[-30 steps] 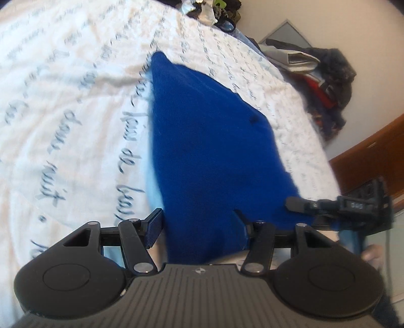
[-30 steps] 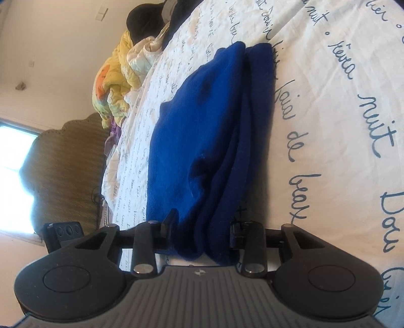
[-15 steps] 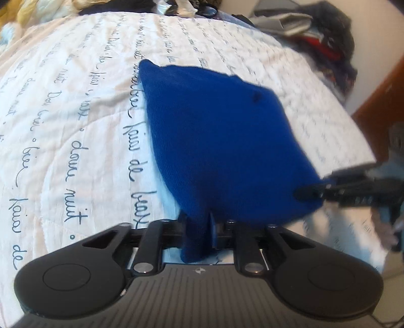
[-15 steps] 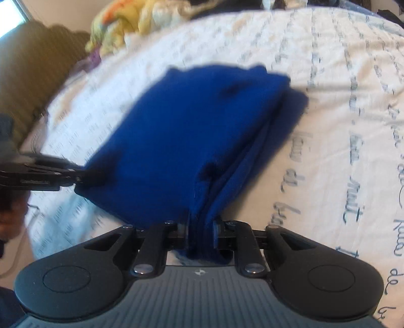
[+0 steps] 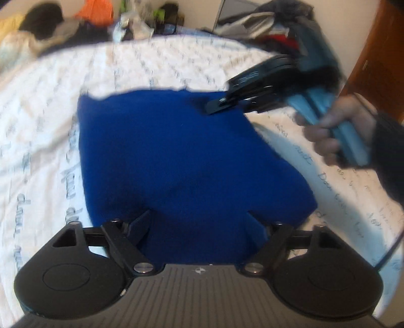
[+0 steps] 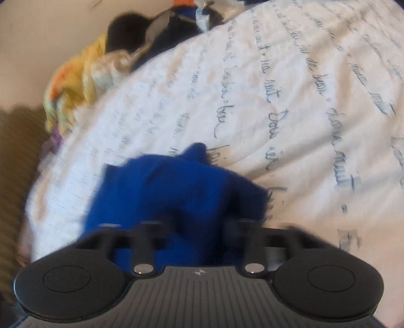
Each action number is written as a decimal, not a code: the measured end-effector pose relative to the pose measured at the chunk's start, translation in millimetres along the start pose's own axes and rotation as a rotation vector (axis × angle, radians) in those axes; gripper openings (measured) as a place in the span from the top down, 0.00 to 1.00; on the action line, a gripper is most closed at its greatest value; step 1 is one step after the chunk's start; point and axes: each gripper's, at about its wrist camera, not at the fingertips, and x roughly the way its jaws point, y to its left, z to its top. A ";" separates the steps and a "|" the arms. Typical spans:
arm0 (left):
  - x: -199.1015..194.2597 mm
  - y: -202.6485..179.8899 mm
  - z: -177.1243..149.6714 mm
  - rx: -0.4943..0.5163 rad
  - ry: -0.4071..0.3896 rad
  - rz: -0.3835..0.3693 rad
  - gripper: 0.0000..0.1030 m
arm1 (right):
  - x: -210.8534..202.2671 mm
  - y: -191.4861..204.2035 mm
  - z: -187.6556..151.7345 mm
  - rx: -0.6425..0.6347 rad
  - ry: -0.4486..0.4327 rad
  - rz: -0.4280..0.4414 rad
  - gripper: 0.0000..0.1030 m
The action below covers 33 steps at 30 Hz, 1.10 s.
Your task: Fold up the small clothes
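A folded royal-blue knit garment (image 5: 176,161) lies on the white bedspread (image 5: 45,141) printed with cursive script. My left gripper (image 5: 199,222) is open, its fingers spread on either side of the garment's near edge. My right gripper (image 5: 217,104) shows in the left wrist view at the garment's far right corner, held by a hand (image 5: 335,126). In the blurred right wrist view the right gripper (image 6: 192,227) has its fingers apart with the blue garment (image 6: 171,191) bunched between them.
A pile of clothes (image 5: 277,22) lies at the far right of the bed. Yellow and orange bedding (image 6: 73,80) and dark clothes (image 6: 131,32) are heaped at the bed's head. A wooden door (image 5: 378,50) stands at right.
Both grippers were shut on the garment's edges half a second ago. Now both have opened, and the garment has been carried over into a smaller fold lying on the bed.
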 end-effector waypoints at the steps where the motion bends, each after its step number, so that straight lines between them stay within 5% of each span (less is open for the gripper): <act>1: 1.5 -3.6 -2.6 0.025 -0.007 0.002 0.12 | 4.9 4.1 4.7 -0.052 -0.011 -0.032 0.84; 6: -22.5 0.2 -9.0 -0.002 -0.047 0.035 0.17 | -1.5 24.5 7.0 -0.163 -0.010 -0.136 0.80; 8: -38.3 5.6 -13.4 -0.036 -0.098 0.062 0.13 | -31.9 39.7 -9.2 -0.187 -0.102 -0.168 0.79; 10: -39.7 9.2 -13.3 -0.053 -0.095 0.097 0.13 | -60.2 55.3 -32.1 -0.191 -0.207 -0.115 0.68; 12: -28.3 10.0 -11.4 -0.055 -0.054 0.094 0.15 | -60.6 70.7 -49.4 -0.217 -0.175 -0.030 0.51; 15: -9.2 9.9 -11.9 -0.013 -0.015 0.136 0.09 | -21.1 76.1 -64.1 -0.283 -0.037 -0.042 0.51; 17: -12.0 12.5 -12.3 -0.024 -0.013 0.152 0.13 | -15.5 65.8 -67.4 -0.351 -0.115 -0.025 0.52; 20: -37.8 24.4 -15.5 -0.104 -0.046 0.100 0.15 | -33.0 62.4 -52.6 -0.220 -0.088 -0.013 0.50; 24: -40.7 20.0 -9.3 -0.104 -0.092 0.076 0.14 | -48.6 80.1 -46.8 -0.256 -0.149 0.017 0.40; 27: -13.1 11.9 -3.0 -0.073 -0.037 0.082 0.10 | -5.8 73.3 -41.2 -0.233 -0.060 -0.056 0.36; 29: -6.7 4.2 -5.5 -0.013 -0.042 0.159 0.11 | 3.9 70.0 -45.9 -0.299 -0.130 -0.074 0.36; 33: -39.1 11.2 -23.2 -0.049 -0.078 0.121 0.11 | -36.8 82.2 -55.5 -0.244 -0.132 -0.085 0.35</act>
